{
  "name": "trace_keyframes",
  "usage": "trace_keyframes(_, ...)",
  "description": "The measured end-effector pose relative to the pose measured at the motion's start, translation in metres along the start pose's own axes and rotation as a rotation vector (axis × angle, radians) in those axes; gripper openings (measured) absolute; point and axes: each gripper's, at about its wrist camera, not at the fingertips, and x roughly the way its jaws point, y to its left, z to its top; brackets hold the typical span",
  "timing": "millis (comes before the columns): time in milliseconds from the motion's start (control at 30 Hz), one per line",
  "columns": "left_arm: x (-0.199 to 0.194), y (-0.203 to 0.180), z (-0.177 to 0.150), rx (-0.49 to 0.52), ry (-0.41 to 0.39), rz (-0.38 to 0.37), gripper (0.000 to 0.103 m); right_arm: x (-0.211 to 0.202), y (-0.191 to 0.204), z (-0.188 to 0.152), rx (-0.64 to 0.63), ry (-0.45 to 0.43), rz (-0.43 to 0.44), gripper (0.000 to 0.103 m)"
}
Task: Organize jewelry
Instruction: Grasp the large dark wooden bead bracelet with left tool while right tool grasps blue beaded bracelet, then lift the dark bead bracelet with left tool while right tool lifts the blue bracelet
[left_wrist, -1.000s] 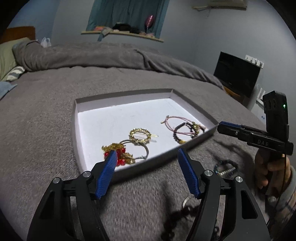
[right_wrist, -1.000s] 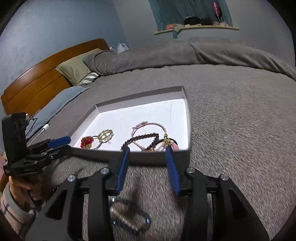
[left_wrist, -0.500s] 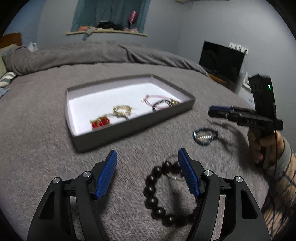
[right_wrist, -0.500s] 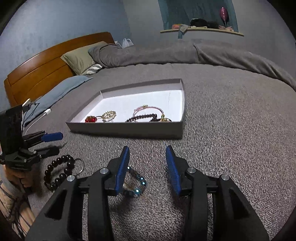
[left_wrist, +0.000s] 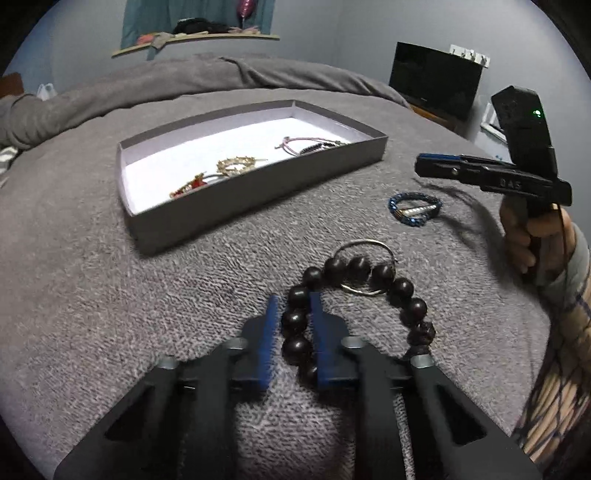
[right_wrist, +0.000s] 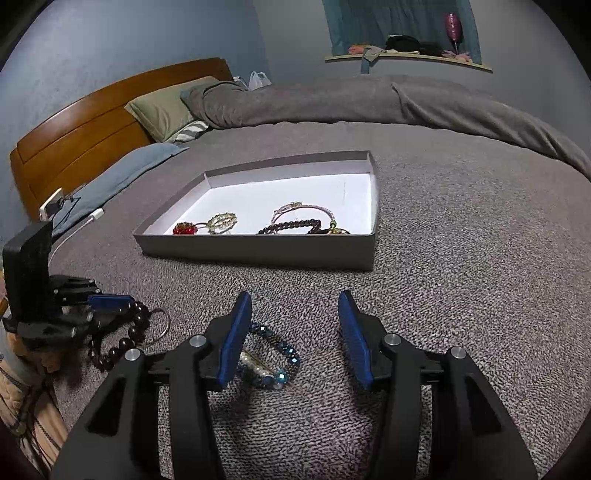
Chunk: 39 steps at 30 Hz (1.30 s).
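Beads of the dark wooden bracelet (left_wrist: 354, 295) lay on the grey blanket (left_wrist: 92, 295) just short of the tray (left_wrist: 258, 184), and we closed the left gripper (left_wrist: 293, 310) on its near strand; lifting slowly would have kept the loose ring (left_wrist: 364, 267) from snagging. Half a second earlier those jaws stood wide over it, while our right gripper (right_wrist: 293, 332) was opening above the blue bracelet (right_wrist: 269, 354), seemingly not yet gripping it

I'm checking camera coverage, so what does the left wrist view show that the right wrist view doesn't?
Left only: a dark screen by the wall, and the left gripper closing on the dark bead bracelet.
Right only: the headboard and pillow.
Both: the tray holding jewelry, the blue bracelet on the blanket, the window ledge.
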Motion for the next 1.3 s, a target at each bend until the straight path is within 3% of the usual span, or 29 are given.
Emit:
trace_keyframes(200,-0.012,0.019,0.011,-0.099,-0.102,0.108,0.015,0.000,-0.003,-0.003,-0.007,0.024,0.009,0.049)
trace_keyframes(300,-0.017,0.034,0.012,-0.166,-0.127,0.127,0.015,0.003,0.002,-0.007,-0.037,0.054,0.025,0.045)
trace_keyframes(367,-0.015,0.041,0.012,-0.187,-0.115,0.127,0.015,0.007,0.007,-0.010,-0.066,0.076,0.025,0.029)
trace_keyframes(433,-0.010,0.042,0.013,-0.188,-0.091,0.126,0.015,0.012,0.011,-0.012,-0.088,0.099,0.021,0.019)
trace_keyframes(733,0.001,0.040,0.009,-0.178,-0.030,0.126,0.021,0.028,0.011,-0.016,-0.085,0.166,0.030,0.019)
trace_keyframes(1133,0.010,0.036,0.010,-0.166,-0.012,0.164,0.025,0.030,0.011,-0.017,-0.090,0.167,0.014,0.019)
trace_keyframes(1300,0.006,0.033,0.011,-0.149,-0.024,0.177,0.022,0.032,0.017,-0.016,-0.110,0.153,-0.012,0.012)
